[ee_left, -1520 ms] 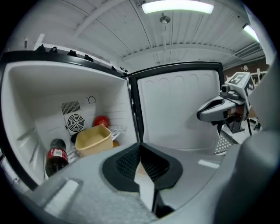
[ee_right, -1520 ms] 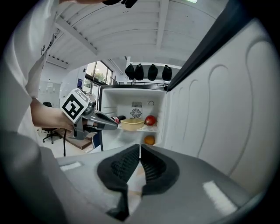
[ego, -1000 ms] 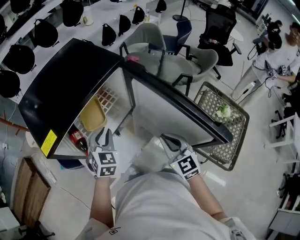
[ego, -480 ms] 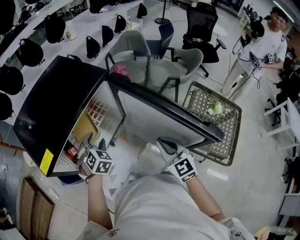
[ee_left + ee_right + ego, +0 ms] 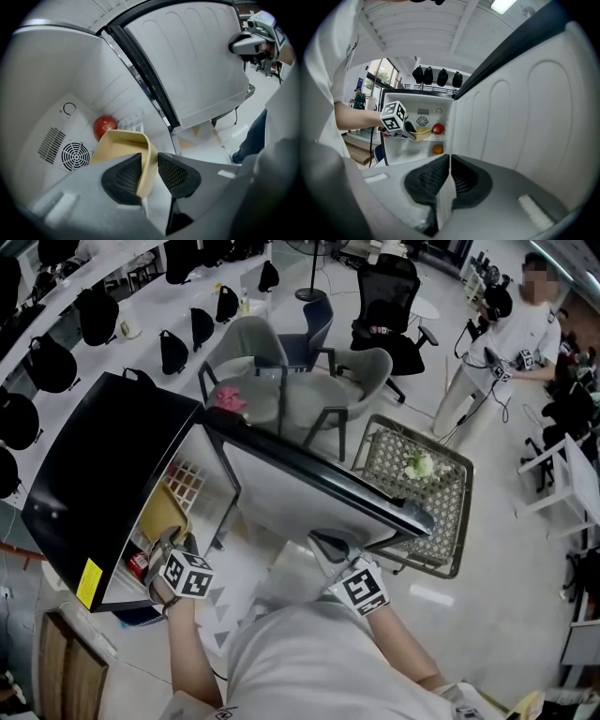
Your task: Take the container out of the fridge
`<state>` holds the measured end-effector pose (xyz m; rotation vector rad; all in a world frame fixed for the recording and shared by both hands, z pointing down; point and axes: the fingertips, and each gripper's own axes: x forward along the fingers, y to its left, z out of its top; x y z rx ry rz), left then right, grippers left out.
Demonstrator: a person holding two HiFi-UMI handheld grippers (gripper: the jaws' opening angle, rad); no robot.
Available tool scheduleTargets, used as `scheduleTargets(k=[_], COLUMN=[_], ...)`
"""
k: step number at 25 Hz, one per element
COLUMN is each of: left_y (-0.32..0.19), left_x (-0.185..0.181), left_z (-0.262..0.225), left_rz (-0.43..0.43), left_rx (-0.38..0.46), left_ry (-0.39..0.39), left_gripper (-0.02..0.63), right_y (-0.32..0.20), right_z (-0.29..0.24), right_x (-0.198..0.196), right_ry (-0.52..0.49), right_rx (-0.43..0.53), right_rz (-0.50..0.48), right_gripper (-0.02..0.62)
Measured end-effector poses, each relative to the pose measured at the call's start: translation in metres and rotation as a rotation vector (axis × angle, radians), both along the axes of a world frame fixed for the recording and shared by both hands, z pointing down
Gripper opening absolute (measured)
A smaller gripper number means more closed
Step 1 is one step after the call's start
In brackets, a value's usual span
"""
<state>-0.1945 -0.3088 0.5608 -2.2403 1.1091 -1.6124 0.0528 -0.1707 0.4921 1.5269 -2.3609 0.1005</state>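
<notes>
The small black fridge stands open, and the tan container sits on its upper shelf. My left gripper is inside the fridge with the container's near wall between its closing jaws. The left pad touches the wall and a small gap shows at the right pad. The head view shows the same gripper at the container. My right gripper is shut on the thin edge of the white door; the head view has it at the door's lower edge.
A red round fruit lies behind the container and an orange one on the shelf below. A cola bottle lies low in the fridge. A wire cart stands behind the door, grey chairs beyond, a person far right.
My left gripper has gone from in front of the fridge deeper in, to the container's edge. The right gripper has stayed on the door. The head view has shifted.
</notes>
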Motion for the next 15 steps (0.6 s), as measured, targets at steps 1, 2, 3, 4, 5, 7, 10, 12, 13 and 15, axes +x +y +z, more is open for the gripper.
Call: scheduleTargets(k=[1,2,3,4,5,7,10,12,13,15], left_y=[0.000,0.001,0.001,0.001,0.002,0.004,0.010,0.015,0.018,0.023], left_x=[0.000,0.002,0.003,0.004,0.005,0.006,0.011,0.018,0.023,0.032], left_z=[0.000,0.001,0.000,0.000,-0.001,-0.002,-0.002,-0.005,-0.007,-0.012], left_rz=[0.006,0.014,0.022,0.027,0.026,0.021,0.029,0.042,0.050,0.061], left_rx=[-0.005,-0.008,-0.010,-0.011,-0.011,-0.017,-0.034,-0.034,-0.029,-0.016], left_ry=[-0.003,-0.007,-0.008,-0.003,0.008,0.031,0.051,0.066,0.076,0.101], left_gripper=[0.112,0.106,0.089,0.069,0.042,0.014,0.014,0.014,0.014,0.012], right_y=[0.001,0.001,0.001,0.001,0.001,0.002,0.003,0.004,0.004,0.004], right_z=[0.001,0.001,0.001,0.001,0.001,0.001,0.001,0.001,0.000,0.000], right_x=[0.001,0.001,0.002,0.002,0.003,0.003,0.004,0.004,0.004,0.004], right_ry=[-0.001,-0.001,-0.001,-0.001,-0.001,-0.005,-0.013,-0.014,-0.014,-0.016], right_rx=[-0.002,-0.002,-0.002,-0.002,-0.002,-0.004,-0.004,-0.003,-0.003,-0.002], right_rz=[-0.001,-0.002,-0.004,-0.006,-0.008,-0.012,-0.025,-0.038,-0.045,-0.057], right_gripper=[0.015,0.014,0.015,0.014,0.014,0.014,0.014,0.014,0.014,0.014])
